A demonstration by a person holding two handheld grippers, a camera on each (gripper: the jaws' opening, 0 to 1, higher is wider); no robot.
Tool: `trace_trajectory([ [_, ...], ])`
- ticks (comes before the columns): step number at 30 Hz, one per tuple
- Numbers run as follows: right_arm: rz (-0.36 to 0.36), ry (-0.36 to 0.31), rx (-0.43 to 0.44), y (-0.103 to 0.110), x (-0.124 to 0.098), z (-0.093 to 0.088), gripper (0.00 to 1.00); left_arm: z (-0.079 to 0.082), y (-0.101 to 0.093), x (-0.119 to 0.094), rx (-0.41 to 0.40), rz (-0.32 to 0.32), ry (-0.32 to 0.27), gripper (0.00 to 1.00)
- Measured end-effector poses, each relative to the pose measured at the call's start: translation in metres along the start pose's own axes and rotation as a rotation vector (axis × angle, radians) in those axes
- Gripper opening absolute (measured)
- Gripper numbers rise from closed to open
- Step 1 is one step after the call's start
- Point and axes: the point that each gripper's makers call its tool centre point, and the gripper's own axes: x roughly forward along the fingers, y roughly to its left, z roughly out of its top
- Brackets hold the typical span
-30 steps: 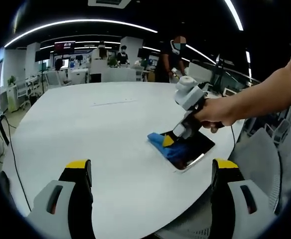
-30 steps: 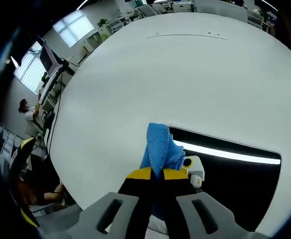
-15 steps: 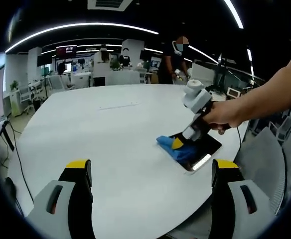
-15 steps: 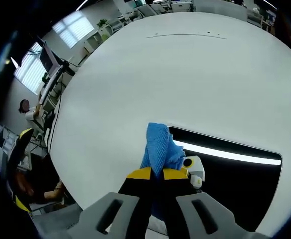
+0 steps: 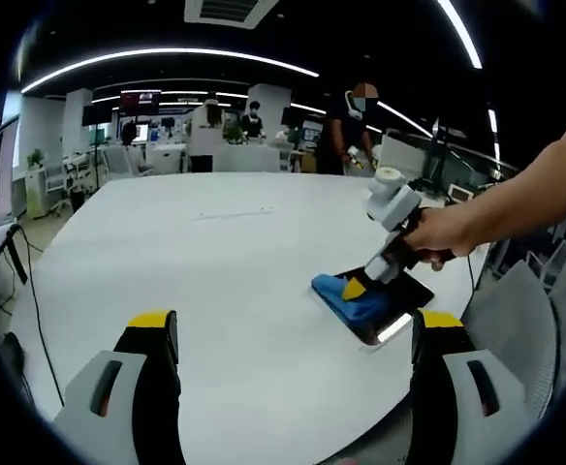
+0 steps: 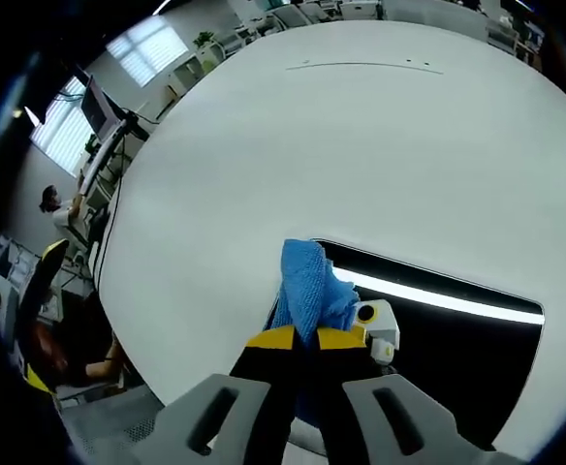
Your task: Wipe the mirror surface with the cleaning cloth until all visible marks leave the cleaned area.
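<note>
A dark rectangular mirror lies flat on the round white table, reflecting a ceiling light strip. My right gripper is shut on a blue cleaning cloth and presses it on the mirror's left end. In the left gripper view the right gripper, held in a person's hand, pins the cloth on the mirror at the table's right edge. My left gripper is open, held well back from the mirror with nothing between its jaws.
The white table spreads wide to the left of the mirror. Office chairs stand past its right edge. People and desks are in the background. A cable hangs at the table's left.
The left gripper's camera has shifted, so the mirror sits further right in its view. The right gripper stays shut on the cloth at the mirror's left end, barely moved.
</note>
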Motion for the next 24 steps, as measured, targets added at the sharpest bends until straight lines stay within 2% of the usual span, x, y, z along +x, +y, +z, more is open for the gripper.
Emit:
trace_trajectory([
  [9,0.008,0.000,0.012,-0.013,-0.002,-0.002,0.00,-0.012,-0.003,-0.002,0.009,0.007,0.038,0.99],
  [24,0.009,-0.015,0.022,-0.028,-0.009,-0.008,0.00,-0.015,-0.015,0.006,0.020,-0.005,0.058,0.99],
])
